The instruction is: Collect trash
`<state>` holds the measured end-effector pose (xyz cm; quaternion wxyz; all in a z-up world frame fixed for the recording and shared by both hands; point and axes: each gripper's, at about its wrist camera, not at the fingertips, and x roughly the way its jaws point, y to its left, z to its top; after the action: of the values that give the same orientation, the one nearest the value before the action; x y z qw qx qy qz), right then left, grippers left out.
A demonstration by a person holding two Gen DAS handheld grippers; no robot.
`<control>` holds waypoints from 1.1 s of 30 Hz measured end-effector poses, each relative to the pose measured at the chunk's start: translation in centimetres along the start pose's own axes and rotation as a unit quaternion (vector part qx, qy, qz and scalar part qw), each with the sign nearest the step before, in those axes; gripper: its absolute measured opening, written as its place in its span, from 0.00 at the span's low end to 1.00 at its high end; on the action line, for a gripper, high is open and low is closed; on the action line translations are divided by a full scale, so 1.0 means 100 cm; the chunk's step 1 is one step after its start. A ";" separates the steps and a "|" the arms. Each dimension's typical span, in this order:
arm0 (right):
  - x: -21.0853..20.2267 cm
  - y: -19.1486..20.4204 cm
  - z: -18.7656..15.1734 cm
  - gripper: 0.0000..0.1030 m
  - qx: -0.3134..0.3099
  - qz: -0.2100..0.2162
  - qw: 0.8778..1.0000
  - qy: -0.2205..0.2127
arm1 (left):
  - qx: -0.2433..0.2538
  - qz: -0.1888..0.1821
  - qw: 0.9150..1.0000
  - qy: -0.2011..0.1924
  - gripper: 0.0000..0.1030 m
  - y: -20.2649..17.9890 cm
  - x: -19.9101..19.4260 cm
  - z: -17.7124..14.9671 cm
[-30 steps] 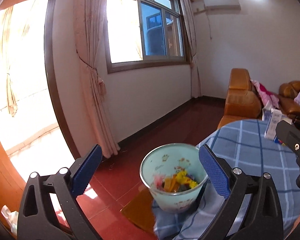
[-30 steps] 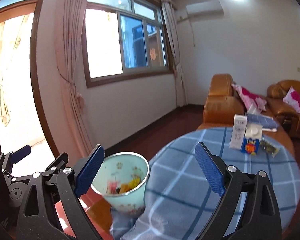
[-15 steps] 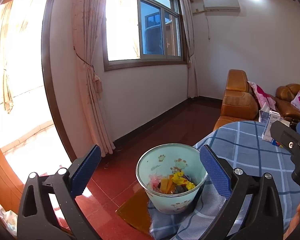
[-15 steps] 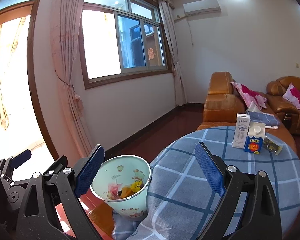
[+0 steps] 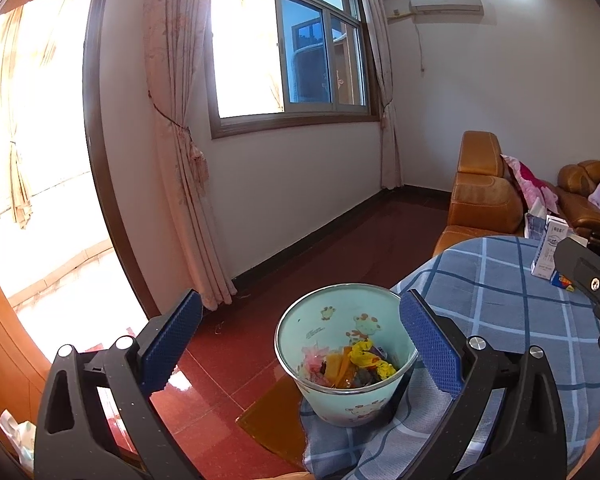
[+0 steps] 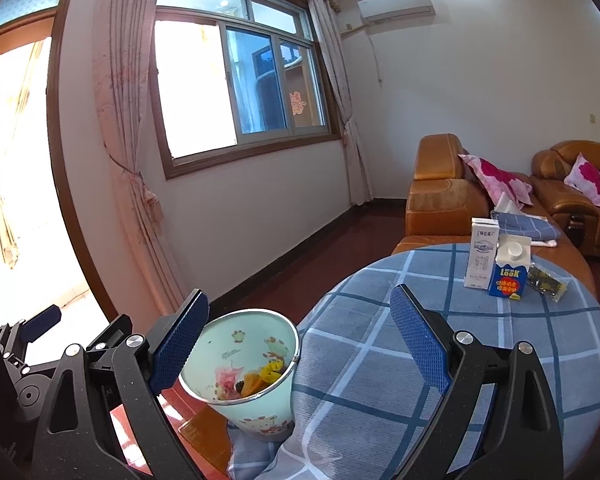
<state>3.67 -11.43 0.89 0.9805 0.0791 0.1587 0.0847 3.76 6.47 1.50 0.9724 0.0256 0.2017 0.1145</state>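
Observation:
A pale green trash bin [image 5: 346, 354] with cartoon prints stands at the near edge of a round table [image 5: 512, 320] under a blue checked cloth. Crumpled pink, orange and yellow wrappers [image 5: 350, 366] lie inside it. My left gripper [image 5: 300, 344] is open and empty, hovering just before the bin. The same bin [image 6: 246, 368] shows low left in the right wrist view, where my right gripper [image 6: 300, 340] is also open and holds nothing. A white carton [image 6: 482, 254], a blue carton [image 6: 508, 270] and a dark snack packet [image 6: 546, 282] rest at the table's far side.
Orange leather sofas [image 6: 444, 192] with pink cushions stand beyond the table. A curtained window [image 5: 284, 52] and a bright balcony door [image 5: 32, 168] fill the left wall. Red tiled floor [image 5: 340, 240] stretches between the wall and the table. The left gripper's body [image 6: 28, 360] shows at lower left.
Both grippers have drawn back and risen a little, so the bin sits lower and farther in both views. Their jaws stay open.

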 end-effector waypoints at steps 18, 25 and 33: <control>0.000 -0.002 0.001 0.88 0.008 -0.001 1.000 0.001 | -0.002 0.008 1.000 0.000 0.94 0.002 0.002 0.002; 0.000 -0.004 0.000 0.88 0.008 0.000 1.000 0.003 | 0.002 0.013 1.000 -0.006 0.94 0.001 0.002 0.003; 0.000 -0.005 0.000 0.88 0.010 0.000 1.000 0.003 | 0.000 0.016 1.000 -0.007 0.94 0.000 0.002 0.003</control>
<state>3.76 -11.88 0.75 0.9793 0.0882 0.1623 0.0832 4.08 6.54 1.70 0.9719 0.0295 0.1940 0.1300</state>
